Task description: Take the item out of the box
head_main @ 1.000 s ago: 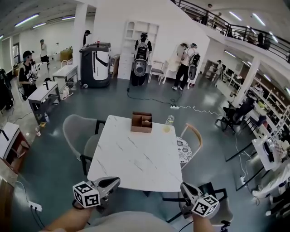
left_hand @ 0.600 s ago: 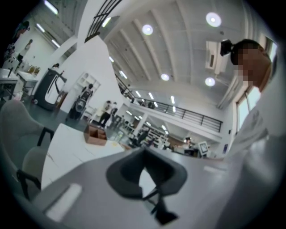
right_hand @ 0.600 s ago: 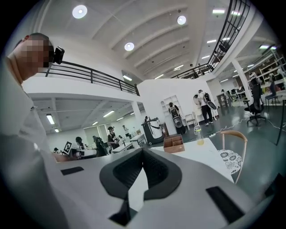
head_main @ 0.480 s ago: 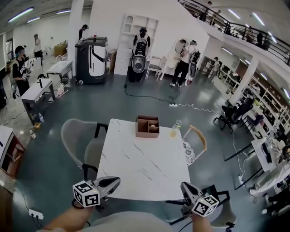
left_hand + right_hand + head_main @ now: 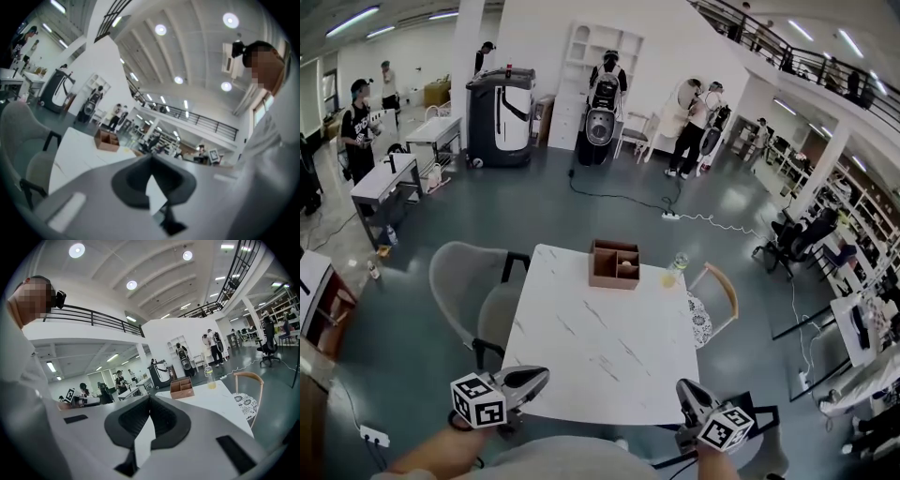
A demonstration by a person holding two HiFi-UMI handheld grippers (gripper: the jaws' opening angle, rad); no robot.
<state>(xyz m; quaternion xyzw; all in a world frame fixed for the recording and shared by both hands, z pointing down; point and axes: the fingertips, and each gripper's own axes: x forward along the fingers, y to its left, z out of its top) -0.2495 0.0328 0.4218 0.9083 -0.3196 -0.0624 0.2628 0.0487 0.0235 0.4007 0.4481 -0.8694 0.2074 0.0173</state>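
item (image 5: 625, 269) lies in the right compartment of the box (image 5: 602, 266) at the table's (image 5: 591, 347) far edge. we hold the left gripper (image 5: 539, 378) and right gripper (image 5: 684, 389) at the near edge, both 2 pressed together on nothing, well apart from it; the reach seems not yet begun.

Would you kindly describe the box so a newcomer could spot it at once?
Find the white marble-patterned table in the middle of the grey floor. At its far edge sits a low brown open-topped box divided into compartments. It is the only brown thing on that tabletop; its sole neighbour, to its right, is a clear bottle holding yellowish liquid.
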